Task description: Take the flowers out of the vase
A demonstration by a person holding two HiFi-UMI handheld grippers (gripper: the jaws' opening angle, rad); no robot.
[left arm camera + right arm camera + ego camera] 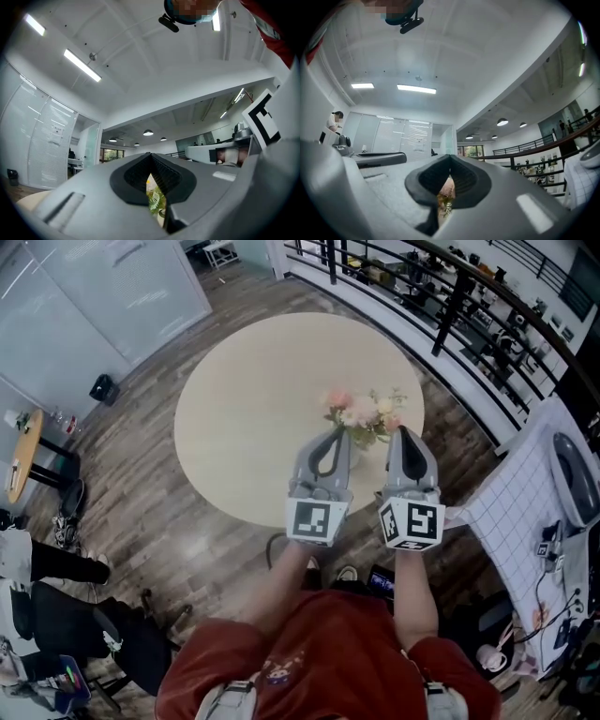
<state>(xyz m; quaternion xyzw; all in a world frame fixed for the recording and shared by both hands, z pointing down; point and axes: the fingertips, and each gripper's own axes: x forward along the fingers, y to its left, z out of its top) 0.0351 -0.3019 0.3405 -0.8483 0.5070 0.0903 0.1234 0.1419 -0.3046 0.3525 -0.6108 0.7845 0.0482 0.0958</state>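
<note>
A bunch of pink, cream and yellow flowers (361, 413) stands near the right edge of the round beige table (244, 409); its vase is mostly hidden behind the blooms and my grippers. My left gripper (336, 434) is just left of the bunch and my right gripper (403, 432) just right of it, both pointing at it and empty. In the left gripper view the left gripper (151, 154) has its tips together, with green leaves (154, 199) seen through the slot below. The right gripper (450, 157) is shut too, and a pink bloom (446, 190) shows through its slot.
A black railing (450, 306) curves behind the table. A white gridded table (525, 512) with devices stands at the right. A small wooden side table (23, 456) and a seated person (56, 615) are at the left, on the wood floor.
</note>
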